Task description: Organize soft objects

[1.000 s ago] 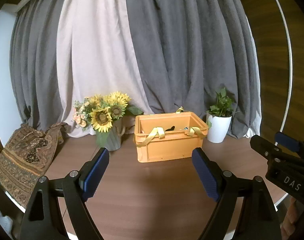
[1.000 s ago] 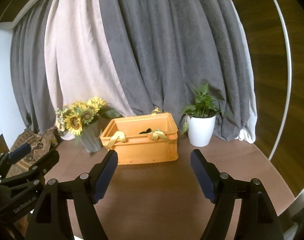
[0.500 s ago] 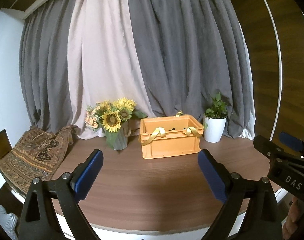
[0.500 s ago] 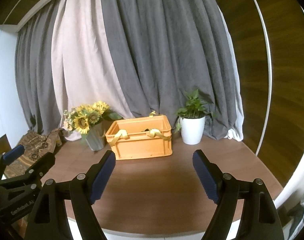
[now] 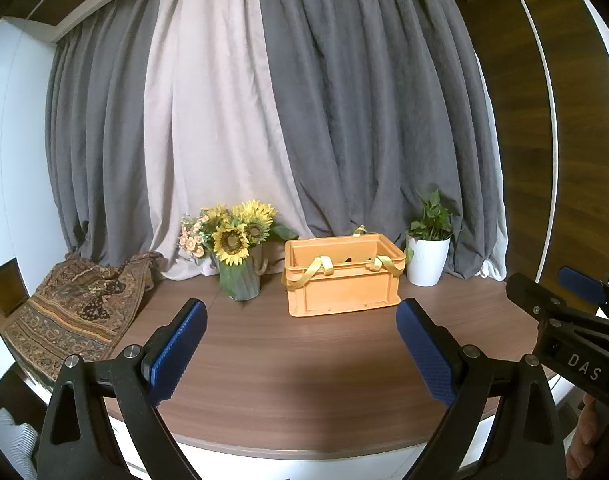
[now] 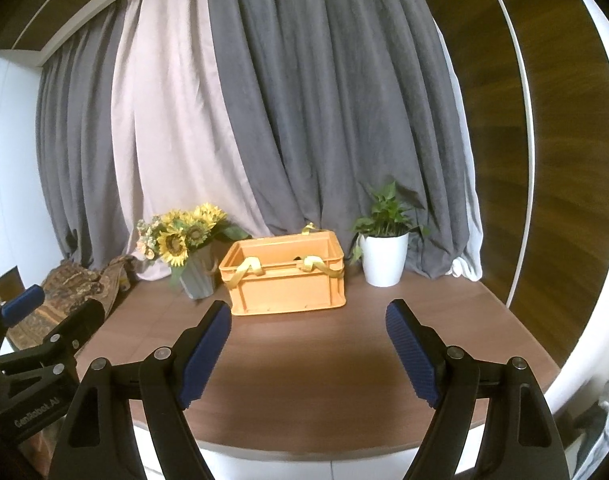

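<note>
Left wrist view: the left claw (image 5: 300,344) stands apart and empty; the orange crate (image 5: 342,276) sits at twelve o'clock on the surface (image 5: 304,380), yellow straps (image 5: 318,270) draped over its rim, something dark, perhaps fabric, inside.

Right wrist view: the right claw (image 6: 308,352) gapes empty; a patterned cloth (image 6: 76,284) lies at nine o'clock. Judged best: approach it low and pinch a fold.

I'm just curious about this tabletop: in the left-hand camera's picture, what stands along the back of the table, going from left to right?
Patterned cloth → sunflower vase → orange crate → potted plant.
</note>
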Demonstrator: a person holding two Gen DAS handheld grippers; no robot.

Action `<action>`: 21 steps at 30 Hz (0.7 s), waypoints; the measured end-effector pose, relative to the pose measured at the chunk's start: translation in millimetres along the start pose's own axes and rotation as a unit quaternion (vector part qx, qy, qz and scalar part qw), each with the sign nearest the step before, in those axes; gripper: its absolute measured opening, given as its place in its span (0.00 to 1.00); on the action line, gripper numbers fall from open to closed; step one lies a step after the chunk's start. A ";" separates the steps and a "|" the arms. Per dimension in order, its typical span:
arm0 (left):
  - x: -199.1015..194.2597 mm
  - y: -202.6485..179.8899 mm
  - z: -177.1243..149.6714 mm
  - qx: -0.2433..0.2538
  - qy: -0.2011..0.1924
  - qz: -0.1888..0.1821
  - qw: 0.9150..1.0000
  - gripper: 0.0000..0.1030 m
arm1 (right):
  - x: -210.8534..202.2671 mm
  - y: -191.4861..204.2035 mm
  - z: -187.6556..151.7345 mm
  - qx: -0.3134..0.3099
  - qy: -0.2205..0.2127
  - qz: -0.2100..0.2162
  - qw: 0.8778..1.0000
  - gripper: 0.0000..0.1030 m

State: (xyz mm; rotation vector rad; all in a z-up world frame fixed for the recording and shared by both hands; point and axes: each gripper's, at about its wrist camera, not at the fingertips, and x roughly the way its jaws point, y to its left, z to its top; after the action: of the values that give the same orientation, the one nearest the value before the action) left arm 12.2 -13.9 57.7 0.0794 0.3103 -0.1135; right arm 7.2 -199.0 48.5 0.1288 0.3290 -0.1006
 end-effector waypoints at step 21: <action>-9.5 -1.3 -1.1 -0.001 -0.003 0.004 1.000 0.95 | -5.5 0.6 0.1 -0.002 -0.001 0.001 1.000 0.78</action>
State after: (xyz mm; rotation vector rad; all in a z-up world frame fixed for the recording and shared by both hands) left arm 2.8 -14.1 59.5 0.0780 0.3050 -0.1047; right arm 2.2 -198.0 50.6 0.1249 0.3278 -0.0987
